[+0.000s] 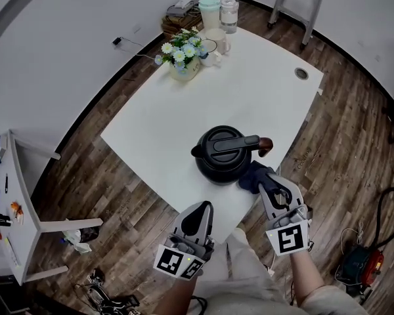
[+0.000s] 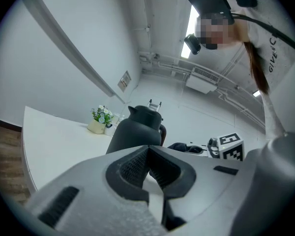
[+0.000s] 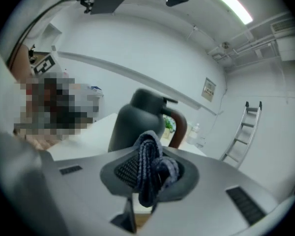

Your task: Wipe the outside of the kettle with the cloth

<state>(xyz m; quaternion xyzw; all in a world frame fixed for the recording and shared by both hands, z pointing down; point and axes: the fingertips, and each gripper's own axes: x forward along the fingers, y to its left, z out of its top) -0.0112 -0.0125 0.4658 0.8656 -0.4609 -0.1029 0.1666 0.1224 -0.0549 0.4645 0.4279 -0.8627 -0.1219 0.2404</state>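
Observation:
A black kettle (image 1: 224, 153) with a brown-tipped handle stands upright near the front edge of the white table (image 1: 262, 90). The dark blue cloth (image 1: 253, 176) lies bunched against the kettle's right side, and my right gripper (image 1: 274, 184) is shut on it; in the right gripper view the cloth (image 3: 150, 168) hangs from the closed jaws before the kettle (image 3: 137, 122). My left gripper (image 1: 200, 213) hovers at the table's front edge, short of the kettle, shut with nothing in it. In the left gripper view the kettle (image 2: 137, 129) stands beyond the closed jaws.
At the table's far end stand a pot of flowers (image 1: 182, 54), white cups (image 1: 215, 44), a pale green jug (image 1: 209, 12) and a clear bottle (image 1: 229, 13). A white side table (image 1: 13, 202) is at the left, a ladder (image 1: 299, 2) at the back wall.

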